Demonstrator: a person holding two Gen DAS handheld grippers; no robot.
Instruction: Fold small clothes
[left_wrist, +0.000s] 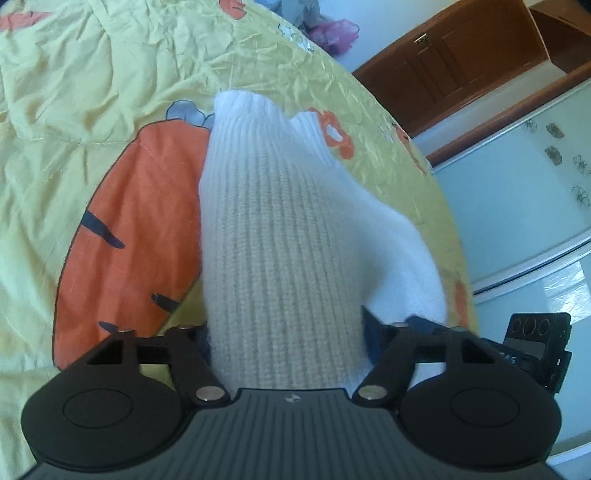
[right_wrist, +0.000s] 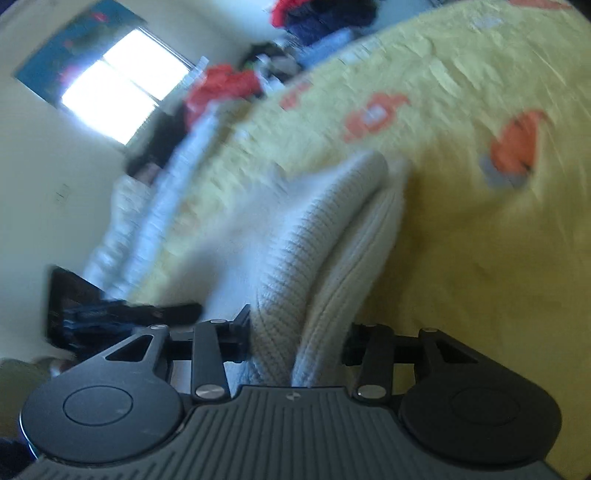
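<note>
A white ribbed knit sock (left_wrist: 273, 229) hangs from my left gripper (left_wrist: 288, 332), which is shut on its near end; the cuff points away over the yellow bedspread (left_wrist: 92, 92). In the right wrist view the same white knit (right_wrist: 317, 251) lies in two folded layers, and my right gripper (right_wrist: 295, 336) is shut on it. The fingertips of both grippers are hidden by the fabric. The right gripper's body (left_wrist: 532, 347) shows at the right edge of the left wrist view, close beside the left one.
The bedspread has orange carrot prints (left_wrist: 129, 229) and flowers. A brown wooden door (left_wrist: 461, 62) and a white cabinet (left_wrist: 517, 192) stand beyond the bed. A pile of red and dark clothes (right_wrist: 229, 85) and a window (right_wrist: 118, 85) lie past the bed's far edge.
</note>
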